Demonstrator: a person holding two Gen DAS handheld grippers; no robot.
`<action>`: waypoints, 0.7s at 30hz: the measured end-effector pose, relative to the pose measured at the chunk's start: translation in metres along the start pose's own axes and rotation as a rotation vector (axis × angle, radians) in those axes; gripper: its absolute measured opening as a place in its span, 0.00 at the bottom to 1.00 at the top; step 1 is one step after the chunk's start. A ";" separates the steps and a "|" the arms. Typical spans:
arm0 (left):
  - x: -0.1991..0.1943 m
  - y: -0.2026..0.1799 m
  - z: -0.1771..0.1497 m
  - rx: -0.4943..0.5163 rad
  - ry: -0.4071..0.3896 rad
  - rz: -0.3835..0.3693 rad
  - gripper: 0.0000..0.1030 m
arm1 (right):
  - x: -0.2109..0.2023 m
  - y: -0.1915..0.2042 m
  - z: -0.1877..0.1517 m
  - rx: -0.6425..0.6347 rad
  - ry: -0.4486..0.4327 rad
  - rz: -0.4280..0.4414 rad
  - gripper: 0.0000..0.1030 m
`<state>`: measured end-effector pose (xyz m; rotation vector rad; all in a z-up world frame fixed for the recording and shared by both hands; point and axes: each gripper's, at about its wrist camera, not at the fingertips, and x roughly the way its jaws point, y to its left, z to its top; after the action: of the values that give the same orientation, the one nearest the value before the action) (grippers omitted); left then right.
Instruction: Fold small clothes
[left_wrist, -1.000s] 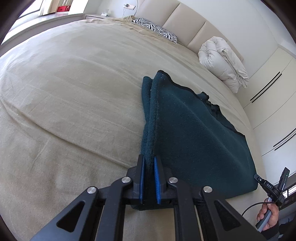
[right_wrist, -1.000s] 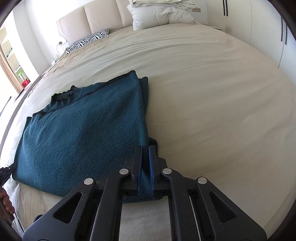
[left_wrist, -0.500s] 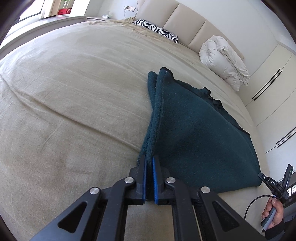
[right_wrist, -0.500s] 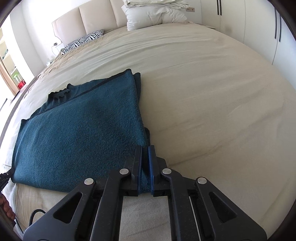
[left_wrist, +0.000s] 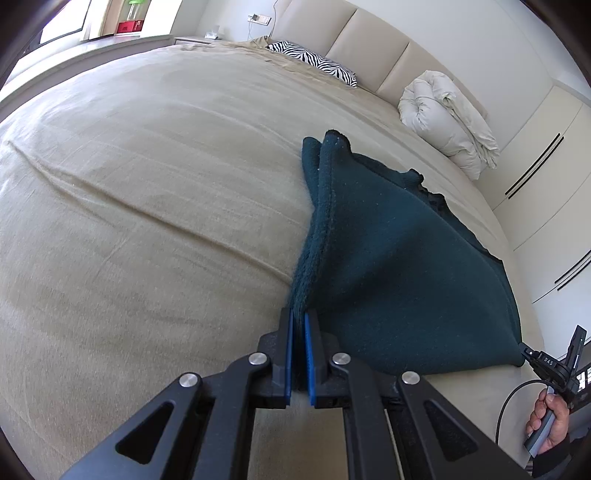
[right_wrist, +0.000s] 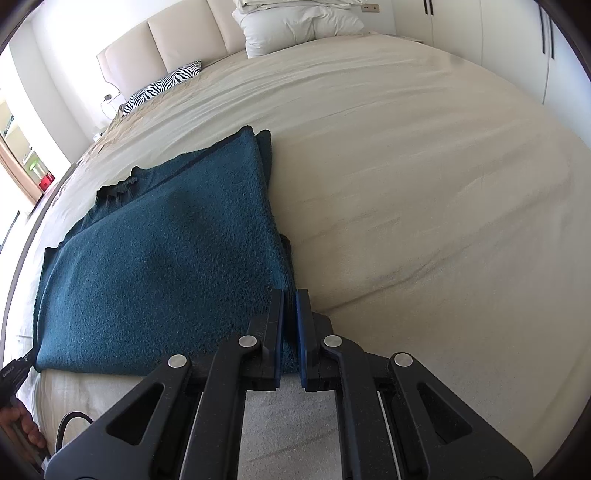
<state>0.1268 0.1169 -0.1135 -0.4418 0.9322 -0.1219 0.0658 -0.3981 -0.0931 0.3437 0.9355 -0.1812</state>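
On the bed (left_wrist: 147, 221), both grippers (left_wrist: 298, 317) (right_wrist: 290, 295) seemingly pinch the folded teal garment's (left_wrist: 399, 266) near corners.

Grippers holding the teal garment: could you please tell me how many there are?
2: the left gripper pinches its near left corner and the right gripper its near right corner on the bed.

The teal garment (left_wrist: 399, 280) now lies flatter, pulled nearer.

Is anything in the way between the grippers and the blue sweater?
No. The left gripper and right gripper each already pinch a near corner of the sweater, which lies folded on the bed.
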 end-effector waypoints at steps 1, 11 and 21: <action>0.000 0.001 -0.001 0.001 0.001 0.000 0.07 | 0.001 0.000 -0.001 0.002 0.000 0.001 0.05; 0.002 0.003 0.001 -0.006 0.012 -0.003 0.08 | -0.002 -0.001 -0.007 0.016 -0.005 -0.008 0.05; 0.003 0.008 0.002 -0.023 0.021 -0.019 0.14 | 0.008 -0.002 -0.012 0.025 0.022 0.002 0.05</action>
<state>0.1295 0.1236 -0.1178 -0.4712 0.9513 -0.1331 0.0610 -0.3961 -0.1063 0.3701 0.9553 -0.1879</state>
